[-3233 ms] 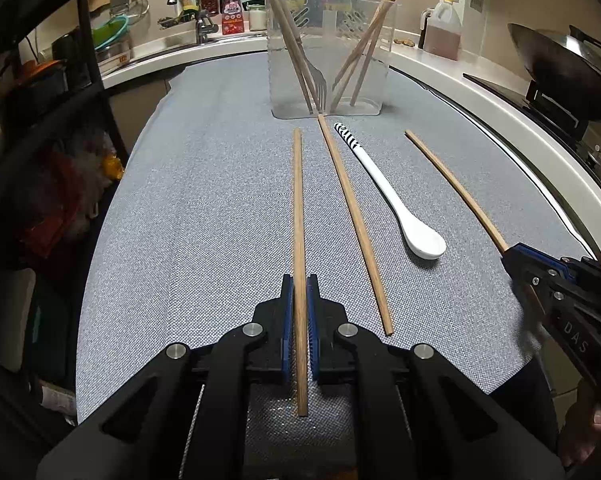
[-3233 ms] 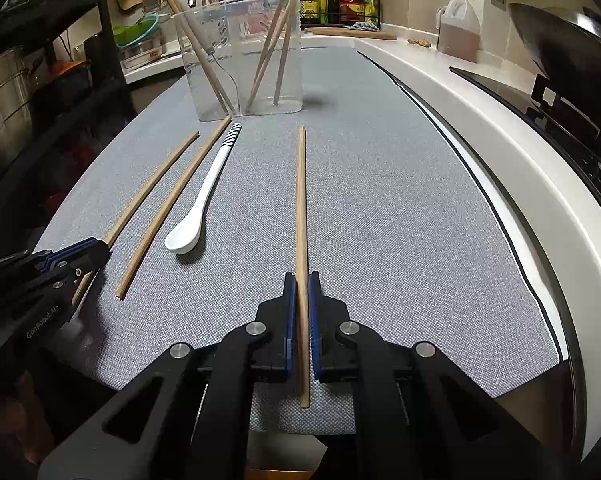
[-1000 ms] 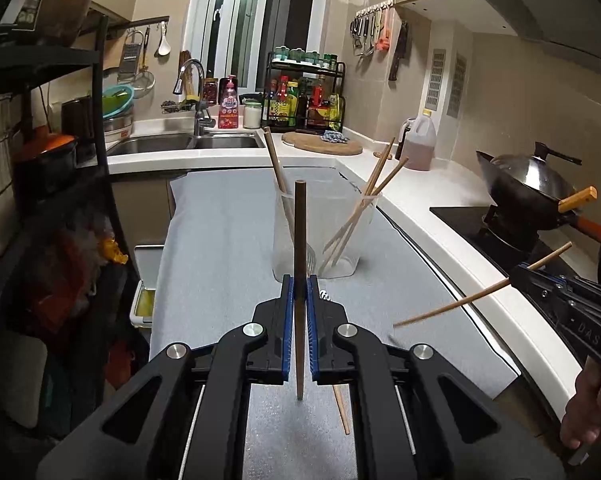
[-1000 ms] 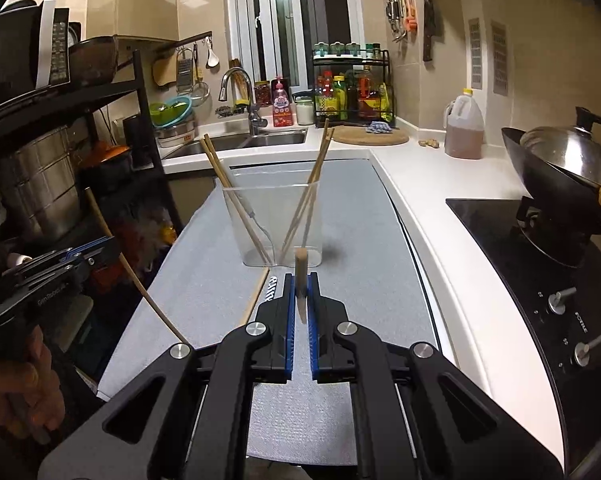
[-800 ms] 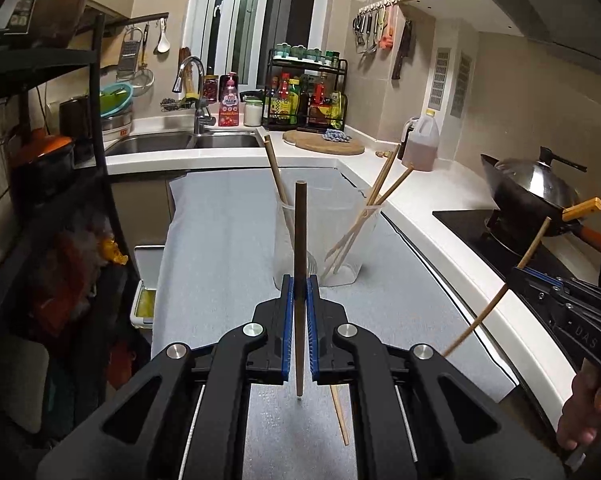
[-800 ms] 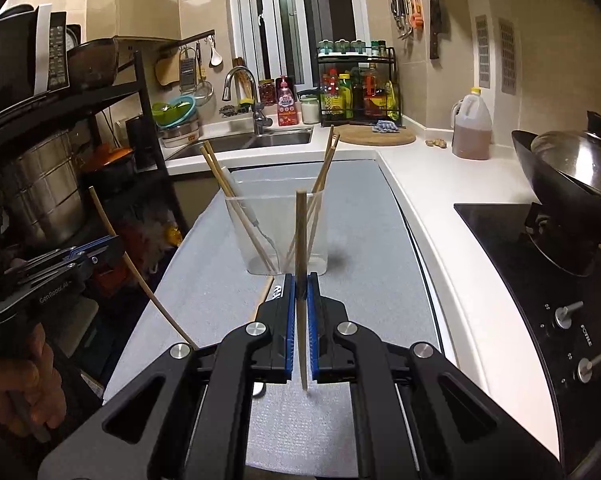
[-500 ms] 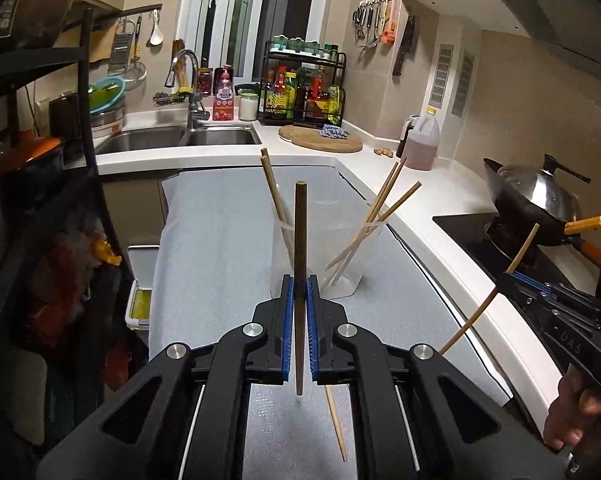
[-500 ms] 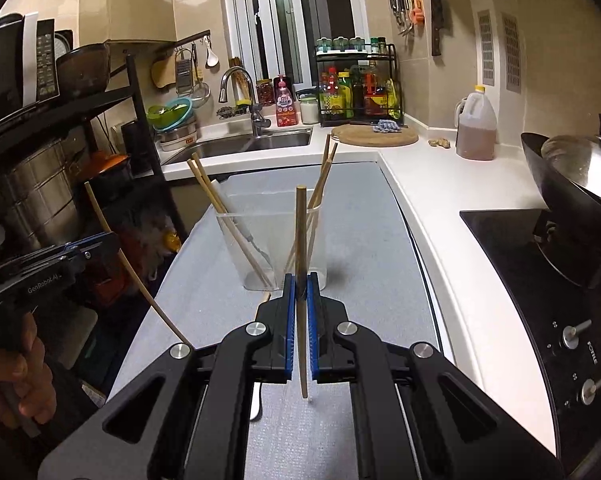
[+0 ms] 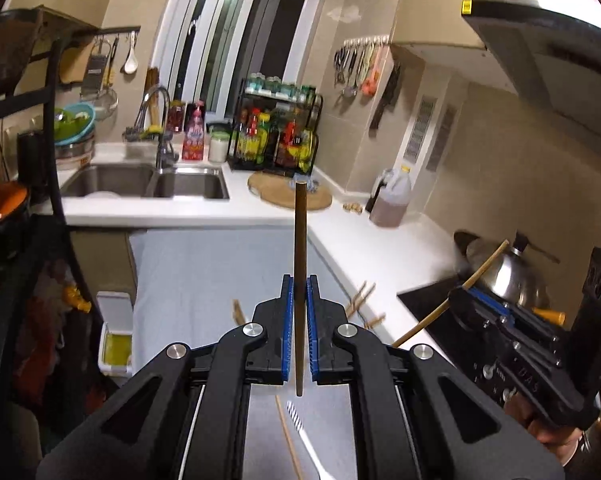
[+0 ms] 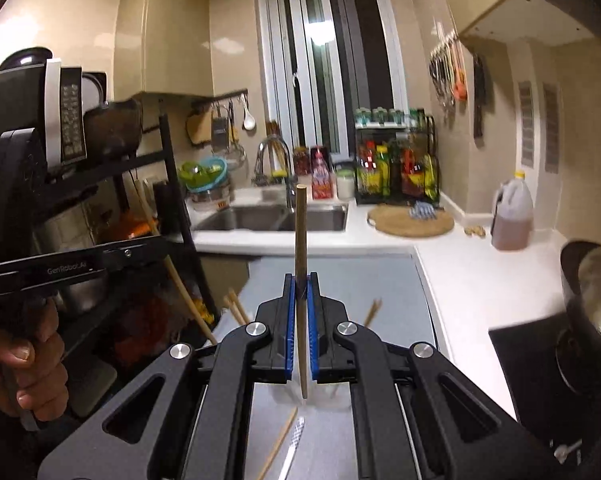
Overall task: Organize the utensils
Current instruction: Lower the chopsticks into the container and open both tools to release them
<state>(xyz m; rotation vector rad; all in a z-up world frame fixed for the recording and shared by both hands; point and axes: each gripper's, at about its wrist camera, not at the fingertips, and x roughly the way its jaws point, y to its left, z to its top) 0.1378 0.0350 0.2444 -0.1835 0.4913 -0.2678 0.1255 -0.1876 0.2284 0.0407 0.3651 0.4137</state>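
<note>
Left hand-held gripper [image 9: 299,300] is clamped on a chopstick [image 9: 300,240]; right hand-held gripper [image 10: 299,300] is clamped on another chopstick [image 10: 300,232], both held upright above the tabletop [image 9: 204,272]. One loose chopstick [image 9: 287,436] and a white spoon [image 9: 306,444] remain unsorted there.

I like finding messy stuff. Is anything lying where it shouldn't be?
Yes. One wooden chopstick and a white spoon lie loose on the grey mat, not in the holder with the other utensils.

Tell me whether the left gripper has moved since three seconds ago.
Yes. The left gripper, shut on its brown wooden chopstick, has risen off the grey countertop mat and now looks down past the steel sink.
</note>
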